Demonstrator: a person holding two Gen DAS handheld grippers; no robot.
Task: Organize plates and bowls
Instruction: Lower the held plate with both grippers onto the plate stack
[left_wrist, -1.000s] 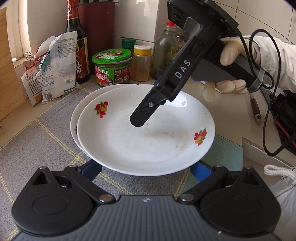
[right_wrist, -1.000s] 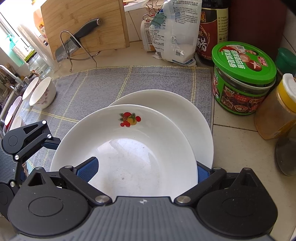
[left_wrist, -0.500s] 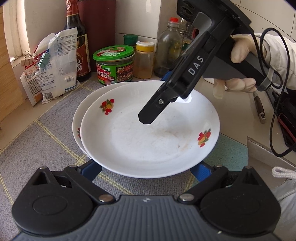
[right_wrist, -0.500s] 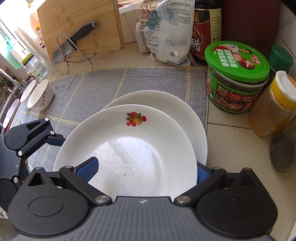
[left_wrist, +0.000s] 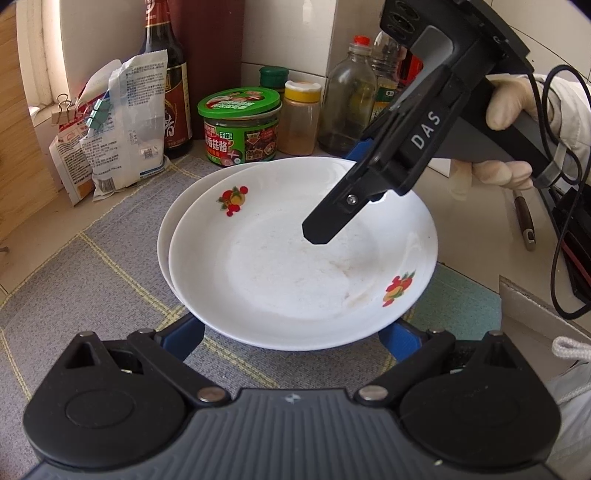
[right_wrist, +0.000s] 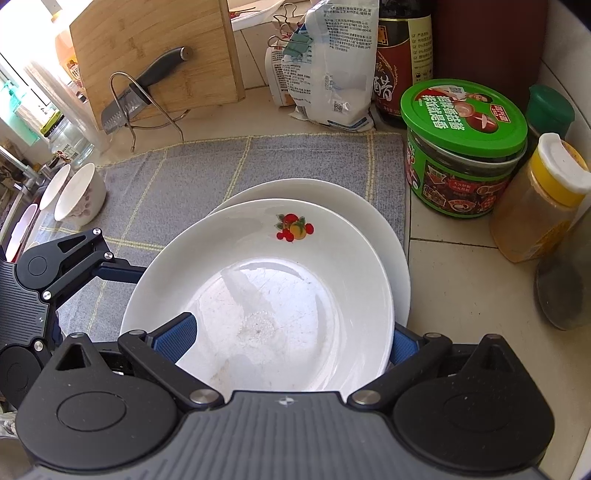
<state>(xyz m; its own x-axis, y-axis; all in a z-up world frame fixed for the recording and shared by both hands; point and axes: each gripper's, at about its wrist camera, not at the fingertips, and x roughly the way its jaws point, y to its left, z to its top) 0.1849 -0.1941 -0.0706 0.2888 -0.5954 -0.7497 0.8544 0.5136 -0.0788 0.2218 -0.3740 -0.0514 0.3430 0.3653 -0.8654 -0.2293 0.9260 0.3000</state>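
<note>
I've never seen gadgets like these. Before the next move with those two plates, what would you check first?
1. Top plate sits squarely on lower plate: not ok, offset.
2. Right gripper placed around the top plate's rim: ok, one finger above, one below.
3. Rim actually clamped: not ok, jaws open.
4. Left gripper free: ok, open, at the near rim.
5. Green-lidded jar clear of the plates: ok, apart.
6. Top plate clean: not ok, brownish smears.
</note>
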